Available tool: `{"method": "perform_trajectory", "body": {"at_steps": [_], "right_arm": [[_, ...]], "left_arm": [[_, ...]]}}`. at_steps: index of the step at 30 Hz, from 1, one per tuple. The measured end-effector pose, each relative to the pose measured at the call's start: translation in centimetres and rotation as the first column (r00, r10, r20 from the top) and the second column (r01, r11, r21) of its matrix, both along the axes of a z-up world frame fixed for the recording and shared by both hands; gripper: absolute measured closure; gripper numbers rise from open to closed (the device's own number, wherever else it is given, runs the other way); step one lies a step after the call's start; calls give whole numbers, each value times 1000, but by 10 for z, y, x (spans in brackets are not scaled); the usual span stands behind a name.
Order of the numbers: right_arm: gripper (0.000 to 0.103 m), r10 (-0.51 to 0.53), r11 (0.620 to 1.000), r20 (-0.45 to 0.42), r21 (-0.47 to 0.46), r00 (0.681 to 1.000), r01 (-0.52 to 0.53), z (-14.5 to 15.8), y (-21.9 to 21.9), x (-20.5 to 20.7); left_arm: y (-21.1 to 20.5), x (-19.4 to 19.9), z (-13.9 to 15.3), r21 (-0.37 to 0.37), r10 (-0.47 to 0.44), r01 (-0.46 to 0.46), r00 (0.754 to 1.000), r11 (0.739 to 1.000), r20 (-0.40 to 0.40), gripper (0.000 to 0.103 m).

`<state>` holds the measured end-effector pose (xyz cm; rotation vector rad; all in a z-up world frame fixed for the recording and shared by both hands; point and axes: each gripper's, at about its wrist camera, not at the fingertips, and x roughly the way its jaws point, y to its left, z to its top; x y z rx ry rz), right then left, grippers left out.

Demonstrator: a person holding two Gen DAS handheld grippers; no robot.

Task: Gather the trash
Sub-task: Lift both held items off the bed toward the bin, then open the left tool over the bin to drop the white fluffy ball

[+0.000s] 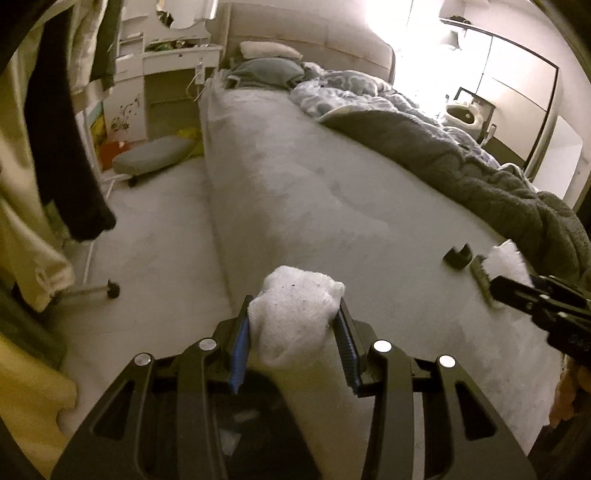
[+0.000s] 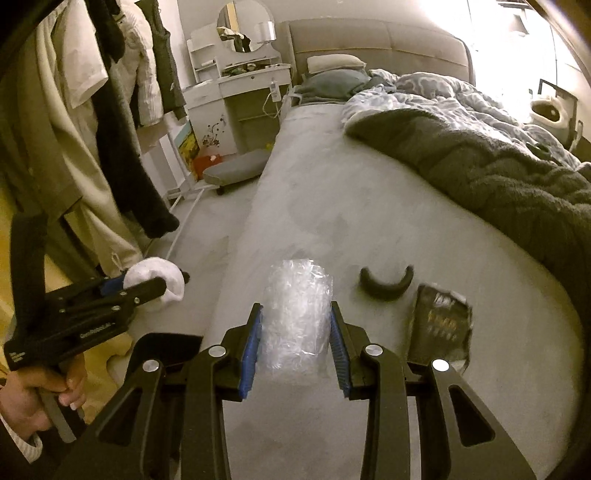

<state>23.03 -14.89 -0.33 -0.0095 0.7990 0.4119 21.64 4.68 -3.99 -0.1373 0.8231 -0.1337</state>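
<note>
White knit cloth wad [image 1: 295, 314], crinkled glossy clear plastic [image 2: 297, 321], matt fleecy bedsheet [image 2: 369, 229]

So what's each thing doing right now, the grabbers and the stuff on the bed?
Left gripper: shut on white crumpled tissue.
Right gripper: shut on clear plastic wrap.
Black curved piece: lying loose on bed.
Dark wrapper: lying on bed, crumpled.
Grey blanket: rumpled, pushed aside.

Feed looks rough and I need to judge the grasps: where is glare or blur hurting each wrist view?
Left wrist view: window glare blows out the top; the right hand-held gripper at the edge is smeared. Right wrist view: glare upper right, dark packet motion-blurred, clear plastic wad readable between the pads. Both views bend at the rims.
</note>
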Motion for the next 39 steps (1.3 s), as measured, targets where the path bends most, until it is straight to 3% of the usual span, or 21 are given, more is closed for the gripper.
{"method": "perform_trajectory", "body": {"at_steps": [14, 25, 30, 35, 39], "right_arm": [[68, 44, 999, -22, 9, 999, -44, -7, 33, -43], [68, 139, 990, -48, 36, 989, -137, -16, 87, -48], [68, 183, 983, -59, 27, 981, -182, -23, 111, -50], [68, 218, 976, -95, 18, 971, -217, -35, 132, -49], [68, 237, 971, -122, -1, 964, -239, -44, 148, -50]], "left_arm": [[31, -49, -58, 31, 46, -42, 985, 999, -164, 59], [62, -58, -113, 99, 80, -48, 934, 994, -348, 59], [78, -63, -139, 78, 91, -64, 902, 995, -421, 59], [94, -68, -163, 10, 89, -96, 866, 995, -492, 57], [98, -73, -168, -15, 78, -98, 864, 995, -497, 45]]}}
